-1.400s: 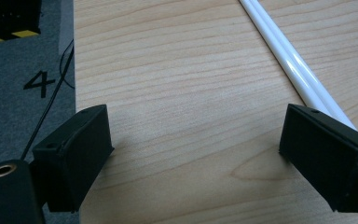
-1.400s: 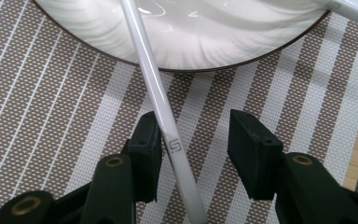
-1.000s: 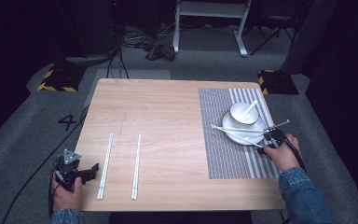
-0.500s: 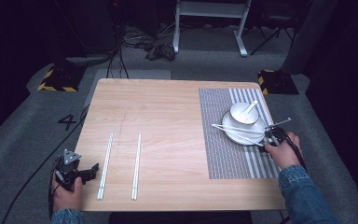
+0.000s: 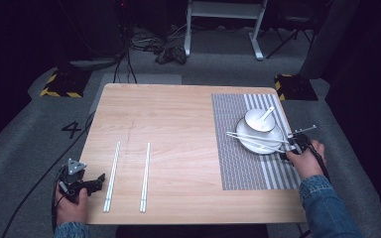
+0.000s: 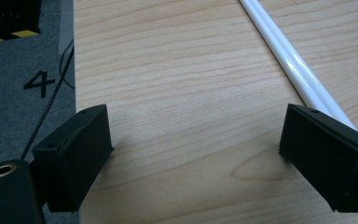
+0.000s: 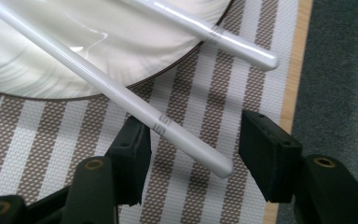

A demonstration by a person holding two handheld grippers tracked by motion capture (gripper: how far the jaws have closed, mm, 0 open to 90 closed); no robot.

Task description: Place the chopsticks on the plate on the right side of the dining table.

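The jaws of the right gripper [image 7: 191, 149] are seen spread apart, with the butt end of a white chopstick [image 7: 121, 93] lying between them and gripped by neither; the jaws of the left gripper [image 6: 196, 154] are seen spread wide over bare wood, holding nothing. From largest to smallest, the setting is judged partly laid: on the bench [image 5: 178, 124] a striped placemat [image 5: 238, 163] is spread at the right, a white plate [image 5: 258, 144] is set on it, a small bowl [image 5: 259, 120] with a spoon [image 5: 267, 113] is stood on the plate, and two chopsticks [image 5: 255, 139] are laid across the plate, their ends overhanging its rim toward the right gripper [image 5: 297, 145]. At the left, two more pairs of chopsticks [image 5: 112, 176] and [image 5: 145, 176] are left on bare wood, apparently not yet placed, with the left gripper [image 5: 87, 184] held just beside the nearer pair. The work in hand is judged to be the settling of the chopsticks on the plate, with the nearer stick about to be either gripped or let go. The whole layout is given by the high view alone; the engraved band on the chopstick and the free gap at each jaw are given by the right gripper view, and the pair of sticks [image 6: 289, 60] running past the right jaw, untouched, by the left gripper view.
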